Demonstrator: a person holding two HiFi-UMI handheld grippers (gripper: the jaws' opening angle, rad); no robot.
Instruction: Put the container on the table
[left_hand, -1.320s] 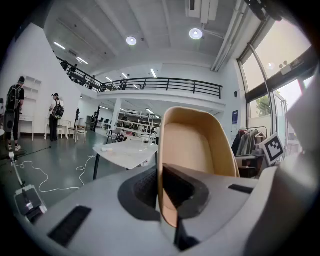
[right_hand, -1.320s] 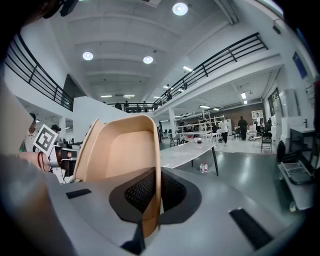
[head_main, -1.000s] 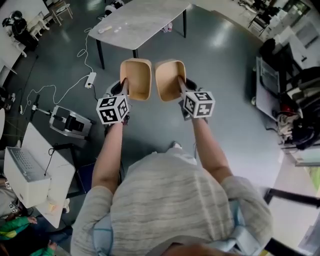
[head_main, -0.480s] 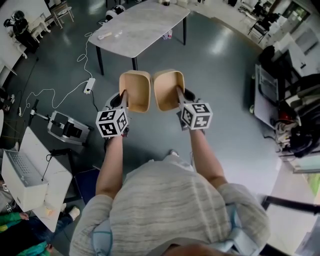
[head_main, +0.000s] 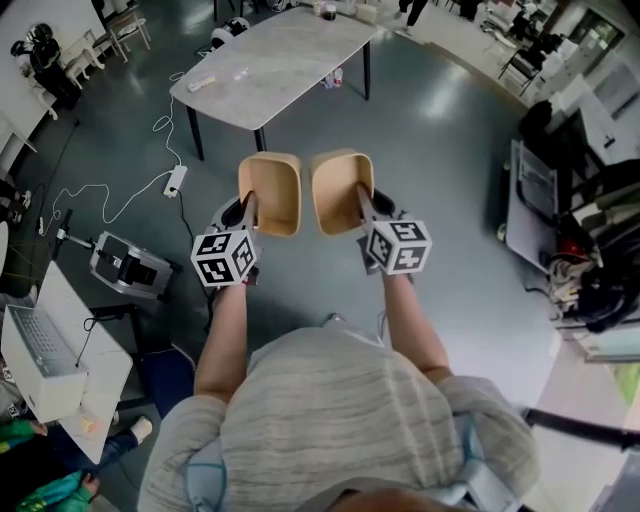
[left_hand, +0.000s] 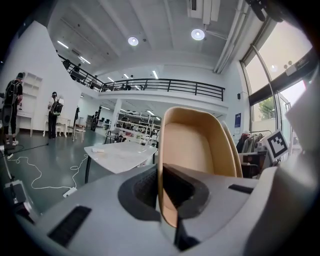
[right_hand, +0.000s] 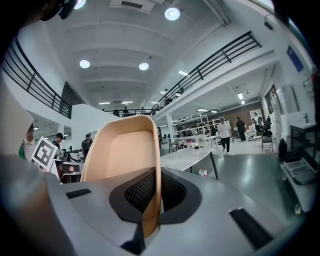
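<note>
Left gripper (head_main: 248, 208) jaws clamp the left container (head_main: 270, 188) by its rim, right gripper (head_main: 362, 204) jaws the right container (head_main: 338, 186); the table (head_main: 270, 65) stands far ahead.

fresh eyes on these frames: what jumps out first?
Two tan containers are held side by side in mid-air above the floor. The left container has its rim clamped in the jaws of the left gripper, and the right container is clamped the same way by the right gripper. Ahead of them stands the pale-topped table, which neither container has reached yet.
</note>
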